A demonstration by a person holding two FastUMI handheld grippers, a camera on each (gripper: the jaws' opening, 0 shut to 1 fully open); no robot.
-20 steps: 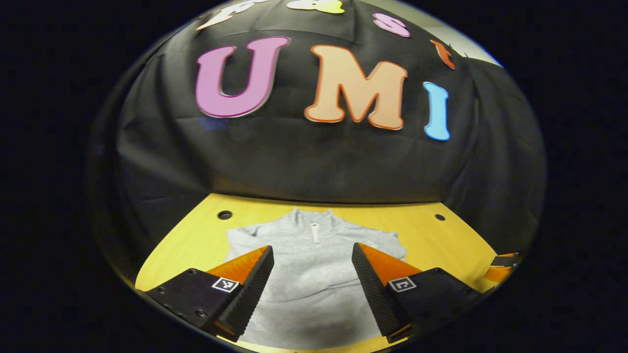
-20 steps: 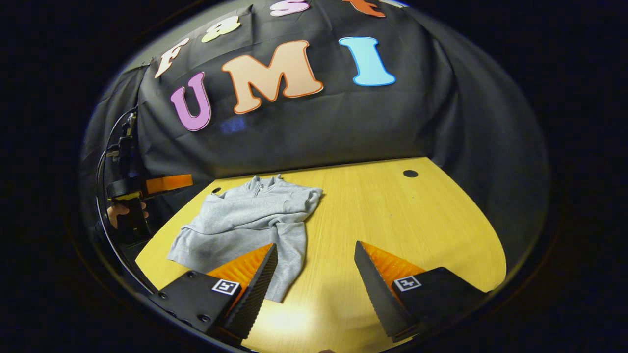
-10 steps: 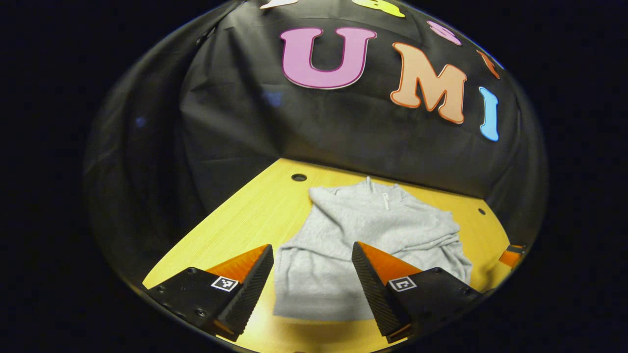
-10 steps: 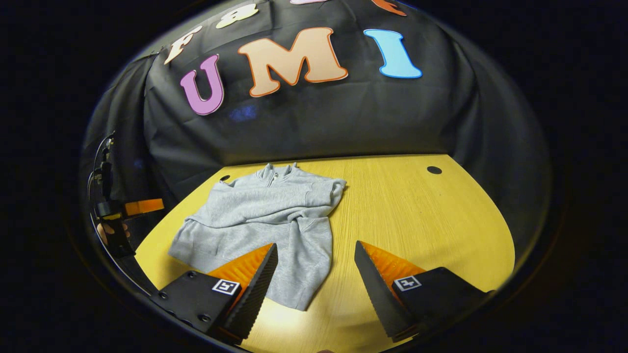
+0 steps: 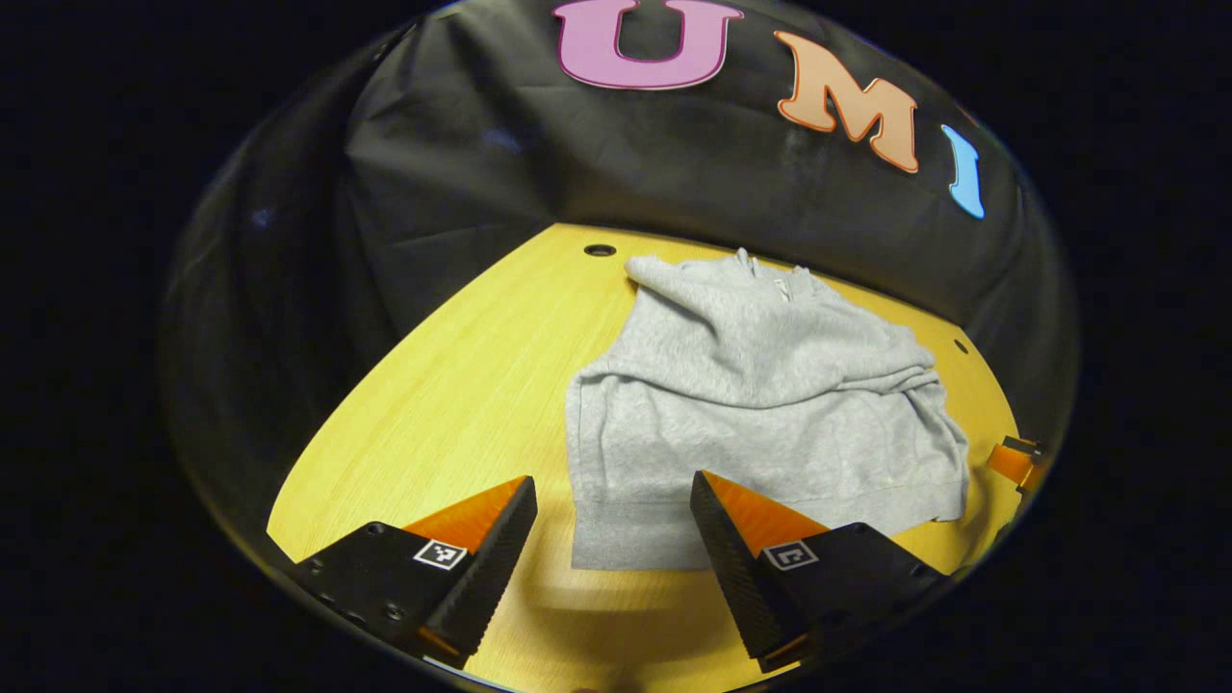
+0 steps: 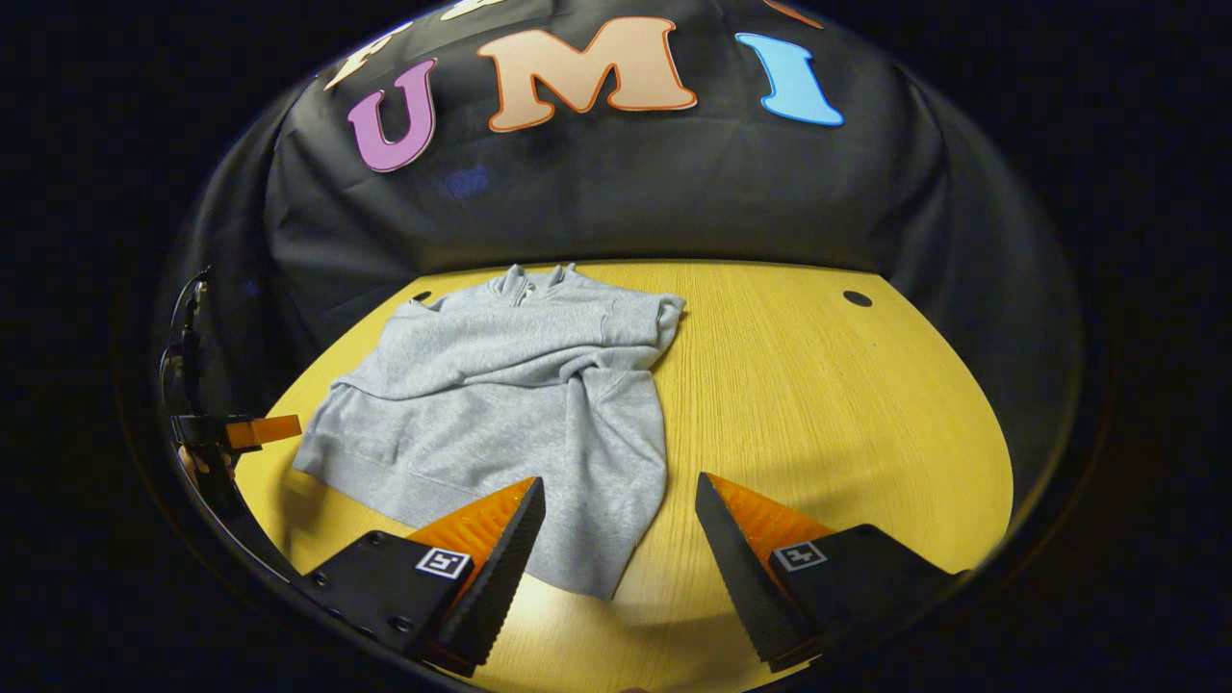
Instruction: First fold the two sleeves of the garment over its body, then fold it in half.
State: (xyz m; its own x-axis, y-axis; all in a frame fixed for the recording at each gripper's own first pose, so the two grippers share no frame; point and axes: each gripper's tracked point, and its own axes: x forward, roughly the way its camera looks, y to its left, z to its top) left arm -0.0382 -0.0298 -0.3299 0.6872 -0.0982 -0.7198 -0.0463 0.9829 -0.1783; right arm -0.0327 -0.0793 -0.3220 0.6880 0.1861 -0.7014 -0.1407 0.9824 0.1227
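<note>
Grey sweatshirt point(image 5: 760, 404) lies flat on the yellow wooden surface point(image 5: 452, 404), collar w/ short zip toward the booth's back wall, hem toward the camera. Both sleeves lie folded across the body, making a bunched ridge across the chest; in the right gripper view the sweatshirt point(image 6: 510, 404) sits on the left half of the surface point(image 6: 828, 404), w/ one cuff end hanging down toward the near edge. Left hand-held gripper point(image 5: 613, 525) hovers above the near left hem corner, fingers spread wide, nothing between them, not touching the fabric; the hem corner shows in the gap. Right hand-held gripper point(image 6: 620, 525) likewise spread wide & empty, above the near right part of the garment, its left finger over the fabric, its right finger over bare wood. In the right gripper view the left hand-held gripper shows far left at the surface edge, w/ a hand point(image 6: 197, 462) around its grip. Small dark holes in the surface near the back corners.
</note>
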